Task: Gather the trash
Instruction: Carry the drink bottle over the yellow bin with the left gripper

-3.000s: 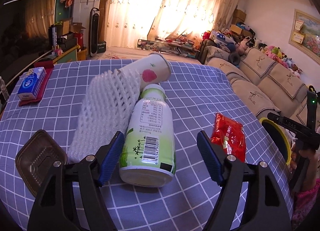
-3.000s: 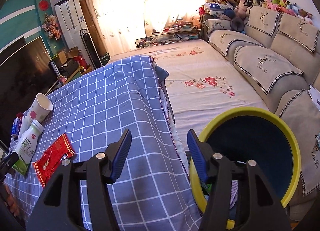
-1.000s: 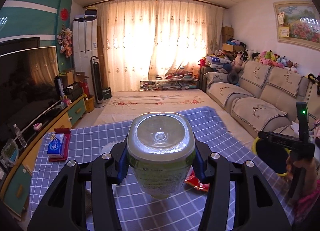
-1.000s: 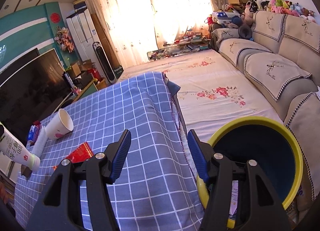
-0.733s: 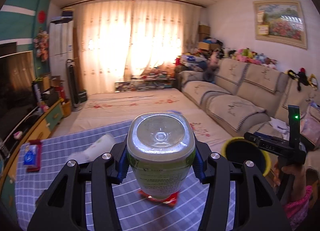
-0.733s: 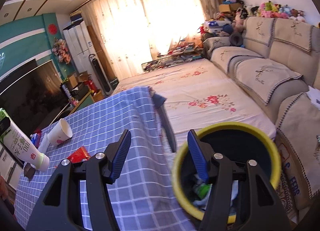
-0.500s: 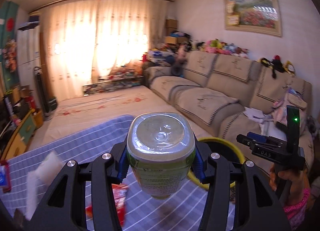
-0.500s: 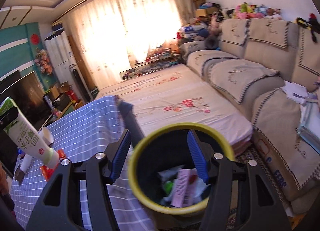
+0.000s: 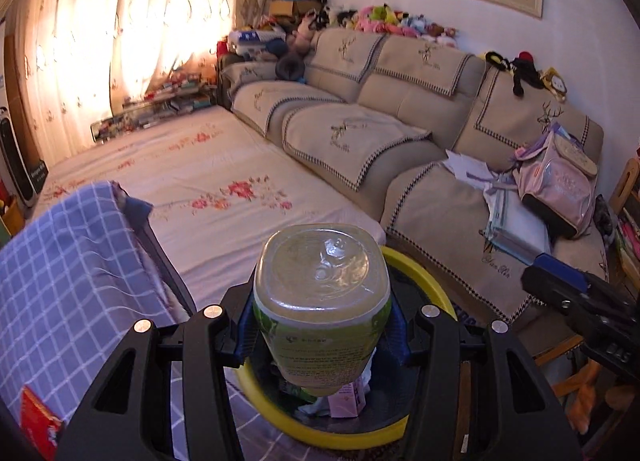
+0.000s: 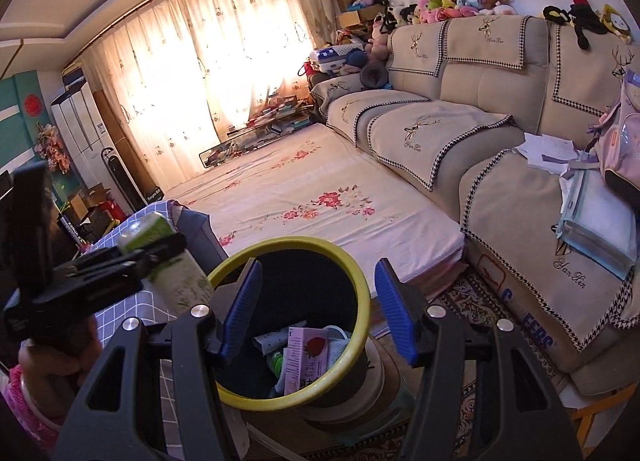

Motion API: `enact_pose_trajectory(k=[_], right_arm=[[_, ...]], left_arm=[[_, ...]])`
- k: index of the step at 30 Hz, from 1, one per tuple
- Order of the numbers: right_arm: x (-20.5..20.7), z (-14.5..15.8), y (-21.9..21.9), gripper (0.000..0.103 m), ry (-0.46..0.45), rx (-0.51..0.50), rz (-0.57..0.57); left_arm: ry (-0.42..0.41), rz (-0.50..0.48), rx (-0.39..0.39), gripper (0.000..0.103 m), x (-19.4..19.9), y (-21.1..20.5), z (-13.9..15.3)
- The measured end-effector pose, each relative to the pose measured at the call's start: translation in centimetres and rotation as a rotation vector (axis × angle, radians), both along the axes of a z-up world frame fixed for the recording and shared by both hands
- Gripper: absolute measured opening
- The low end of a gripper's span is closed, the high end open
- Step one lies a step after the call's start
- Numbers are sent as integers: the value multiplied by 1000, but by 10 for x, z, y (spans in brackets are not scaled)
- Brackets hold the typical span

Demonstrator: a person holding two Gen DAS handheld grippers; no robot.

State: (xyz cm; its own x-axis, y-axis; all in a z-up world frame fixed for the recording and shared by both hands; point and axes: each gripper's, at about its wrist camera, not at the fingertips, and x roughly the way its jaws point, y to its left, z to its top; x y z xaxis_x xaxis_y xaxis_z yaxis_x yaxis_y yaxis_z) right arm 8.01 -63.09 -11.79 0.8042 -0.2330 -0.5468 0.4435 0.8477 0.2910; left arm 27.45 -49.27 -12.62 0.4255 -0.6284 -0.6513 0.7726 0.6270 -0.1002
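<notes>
I had just swung the bottle (image 9: 322, 301) off the checked tablecloth (image 9: 60, 273) and out past the table's edge, so it hung over the yellow-rimmed bin (image 9: 424, 273), ready to drop. My left gripper (image 9: 322, 331) pinched its body, long axis tilted, base toward the camera, cap end down into the bin. My right gripper (image 10: 318, 307) was spread, empty.

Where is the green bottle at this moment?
The green bottle is clamped in the left gripper, above the yellow-rimmed bin, beside the checked tablecloth.
</notes>
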Motion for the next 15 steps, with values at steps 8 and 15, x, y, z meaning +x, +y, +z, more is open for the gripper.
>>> enact_pose_trajectory(k=[8,15], right_arm=[[8,-3,4,58,9,8,21],[9,1,15,58,10,1,36]], left_arm=[[25,55,30,74,21,-3,-29],[-57,117,-53,82,4,61,14]])
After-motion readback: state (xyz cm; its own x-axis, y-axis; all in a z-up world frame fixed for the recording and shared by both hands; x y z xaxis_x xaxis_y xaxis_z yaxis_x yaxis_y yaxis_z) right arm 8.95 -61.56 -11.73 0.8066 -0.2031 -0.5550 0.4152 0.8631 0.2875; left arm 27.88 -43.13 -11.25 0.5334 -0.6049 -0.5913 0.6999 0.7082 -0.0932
